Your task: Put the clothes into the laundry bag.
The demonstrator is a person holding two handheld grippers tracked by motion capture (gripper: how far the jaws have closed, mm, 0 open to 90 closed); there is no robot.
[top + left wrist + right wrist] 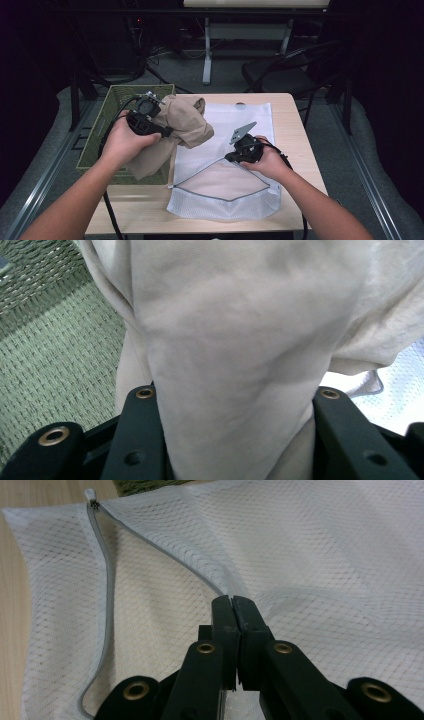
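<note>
Over the table's 9 o'clock side, the left gripper (167, 132) is clamping a soft, light beige garment (182, 125) bunched above the basket (100, 135), while the right gripper (233, 601), jaws shut, is pinching the limp mesh bag's (220, 197) zipper edge, a sound hold.

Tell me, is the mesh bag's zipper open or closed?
Open. The zipper edges of the mesh bag spread apart, and the right claw pinches the upper edge.
</note>
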